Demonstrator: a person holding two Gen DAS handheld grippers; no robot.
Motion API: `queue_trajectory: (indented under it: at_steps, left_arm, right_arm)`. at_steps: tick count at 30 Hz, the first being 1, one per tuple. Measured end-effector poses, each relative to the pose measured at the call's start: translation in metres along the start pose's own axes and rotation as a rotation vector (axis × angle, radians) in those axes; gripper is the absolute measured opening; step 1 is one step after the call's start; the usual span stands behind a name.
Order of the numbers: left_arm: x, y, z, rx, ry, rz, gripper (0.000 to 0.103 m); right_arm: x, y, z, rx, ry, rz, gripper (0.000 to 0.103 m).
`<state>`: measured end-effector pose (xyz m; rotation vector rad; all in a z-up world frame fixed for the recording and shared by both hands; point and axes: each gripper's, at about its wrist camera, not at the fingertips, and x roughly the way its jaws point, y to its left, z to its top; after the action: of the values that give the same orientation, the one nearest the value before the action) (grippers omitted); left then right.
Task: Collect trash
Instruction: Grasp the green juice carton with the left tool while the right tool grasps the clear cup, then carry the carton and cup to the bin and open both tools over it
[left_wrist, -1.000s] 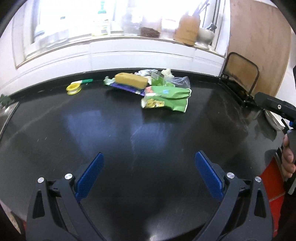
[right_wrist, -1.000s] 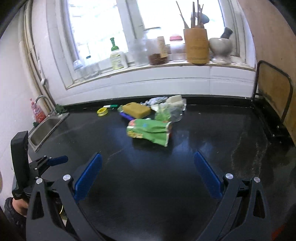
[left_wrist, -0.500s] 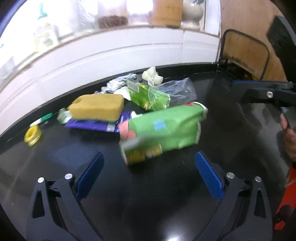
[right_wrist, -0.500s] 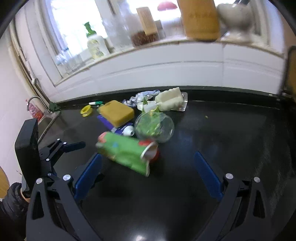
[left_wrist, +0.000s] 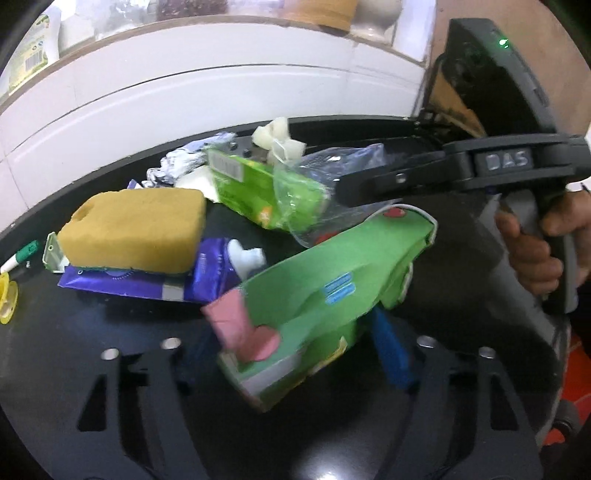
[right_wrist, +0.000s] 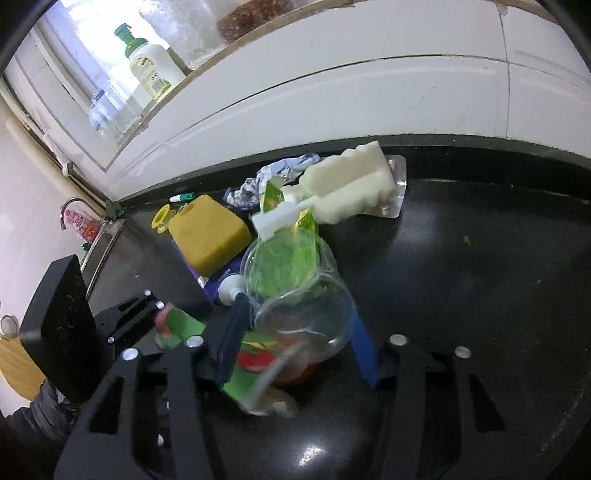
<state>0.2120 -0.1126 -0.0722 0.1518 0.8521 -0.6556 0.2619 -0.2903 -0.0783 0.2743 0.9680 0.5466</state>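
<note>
Green carton (left_wrist: 325, 295) on the black counter (left_wrist: 110, 332), left gripper (left_wrist: 295, 350) closing round it, clear cup (right_wrist: 299, 295) just behind the carton, right gripper (right_wrist: 295, 343) closing round that, sponge (left_wrist: 136, 229) beyond the carton.

We cannot see the left gripper's (left_wrist: 295, 354) left pad, hidden behind the blurred green carton (left_wrist: 325, 295). The purple packet (left_wrist: 147, 284) lies mostly under the yellow sponge (left_wrist: 136, 229). The clear plastic cup (right_wrist: 299, 295) smears at its rim, veiling the wrappers behind it.
</note>
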Motion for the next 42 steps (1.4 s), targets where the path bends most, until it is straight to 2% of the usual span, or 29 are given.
queue_trajectory:
  at_steps: [4,10,12,17,25,32,36,42]
  left_arm:
    - [-0.015,-0.008,-0.003,-0.017,-0.005,0.008,0.057]
    - [-0.061,-0.031,-0.020,-0.045,-0.012,0.070,0.056]
    - [-0.077,-0.040,-0.026,-0.060,-0.029,0.086,0.056]
    - [-0.122,-0.057,-0.051,-0.102,-0.059,0.185,0.056]
    - [-0.158,-0.063,-0.084,-0.149,-0.056,0.243,0.056]
    - [-0.187,-0.058,-0.093,-0.165,-0.087,0.289,0.056]
    - [-0.217,-0.043,-0.107,-0.192,-0.114,0.343,0.056]
    - [-0.281,-0.003,-0.156,-0.294,-0.142,0.477,0.056]
  right_arm:
    - [-0.012,0.008,-0.004,-0.026,-0.029,-0.020,0.045]
    - [-0.052,0.033,-0.020,-0.072,-0.118,-0.074,0.044]
    - [-0.068,0.046,-0.029,-0.099,-0.143,-0.101,0.044]
    - [-0.107,0.071,-0.061,-0.120,-0.212,-0.153,0.044]
    - [-0.138,0.092,-0.111,-0.126,-0.220,-0.177,0.045]
    - [-0.149,0.112,-0.126,-0.141,-0.226,-0.177,0.045]
    - [-0.143,0.137,-0.129,-0.176,-0.219,-0.156,0.045]
    - [-0.101,0.211,-0.133,-0.272,-0.176,-0.052,0.045]
